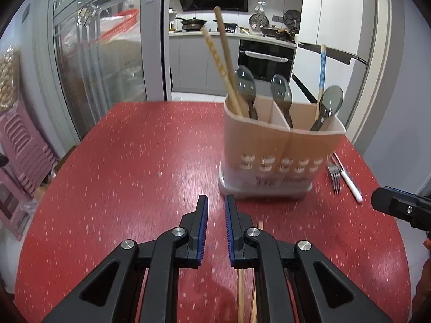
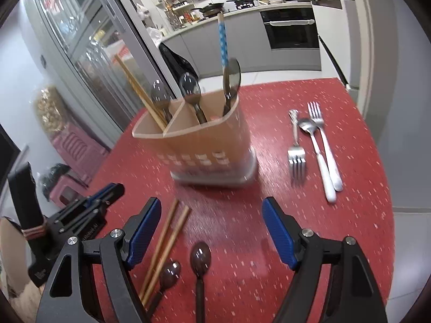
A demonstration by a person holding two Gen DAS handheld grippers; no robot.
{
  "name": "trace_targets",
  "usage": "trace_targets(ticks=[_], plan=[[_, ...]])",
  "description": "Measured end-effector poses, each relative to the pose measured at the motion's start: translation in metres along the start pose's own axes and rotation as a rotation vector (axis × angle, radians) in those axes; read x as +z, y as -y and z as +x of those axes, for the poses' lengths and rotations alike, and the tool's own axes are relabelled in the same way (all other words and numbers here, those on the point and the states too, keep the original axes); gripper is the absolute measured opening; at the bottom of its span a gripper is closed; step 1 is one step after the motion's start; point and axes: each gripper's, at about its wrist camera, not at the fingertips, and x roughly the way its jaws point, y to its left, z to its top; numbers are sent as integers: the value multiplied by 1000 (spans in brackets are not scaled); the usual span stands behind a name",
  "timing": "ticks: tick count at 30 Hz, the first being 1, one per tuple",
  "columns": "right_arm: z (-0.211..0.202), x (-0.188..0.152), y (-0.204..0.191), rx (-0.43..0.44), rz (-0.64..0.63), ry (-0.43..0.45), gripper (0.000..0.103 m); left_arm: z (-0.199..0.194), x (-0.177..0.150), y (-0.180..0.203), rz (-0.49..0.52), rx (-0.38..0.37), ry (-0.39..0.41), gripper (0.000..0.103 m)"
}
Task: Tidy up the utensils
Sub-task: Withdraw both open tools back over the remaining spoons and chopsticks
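With my right gripper [image 2: 211, 231] jaws wide and empty over the dark spoons [image 2: 200, 255] on the surface, I'd straddle one handle squarely before closing. Left gripper [image 1: 216, 226] jaws nearly shut, empty; caddy [image 2: 199, 145] just ahead.

A utensil holder [image 2: 204, 145] stands at mid frame on the tabletop [image 2: 350, 228], with spoons [image 2: 190, 86] and chopsticks [image 2: 140, 94] upright in its compartments. Right of it lie two forks [image 2: 296, 156] and a spoon [image 2: 307, 126]. At lower left lie two chopsticks [image 2: 167, 239] beside two spoons [image 2: 200, 255].
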Motion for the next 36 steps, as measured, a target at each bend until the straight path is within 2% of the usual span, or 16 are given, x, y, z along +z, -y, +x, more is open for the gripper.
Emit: trace_targets(ticks=[7, 9, 10, 11, 14, 15, 17, 22, 28, 33, 36], plan=[[-8, -21, -10, -40, 2, -20, 82, -8, -18, -3, 25, -38, -22, 37], [-10, -24, -14, -52, -4, -20, 82, -12, -20, -4, 30, -48, -24, 90], [-11, -26, -16, -62, -9, -20, 82, -15, -22, -6, 24, -28, -20, 103], [-11, -27, -16, -67, -11, -19, 83, -19, -24, -7, 23, -23, 3, 103], [-12, -31, -16, -75, 4, -23, 84, -22, -31, -9, 35, -31, -2, 103], [-11, -33, -15, -74, 16, -28, 88, -22, -31, -11, 34, -30, -3, 103], [-10, -36, -12, -73, 36, -39, 103, -21, -34, -14, 29, -28, -10, 103], [-12, -43, -15, -77, 30, -9, 103, -20, -40, -28, 11, -26, -30, 103], [-8, -43, -22, -93, 6, -48, 103, -23, -47, -37, 9, -6, -33, 103], [-4, -50, -19, -81, 20, -85, 103, -14, -57, -47, -27, -30, -106, 103], [0, -59, -14, -79, 30, -110, 103, -10, -67, -48, -15, -32, -139, 103]])
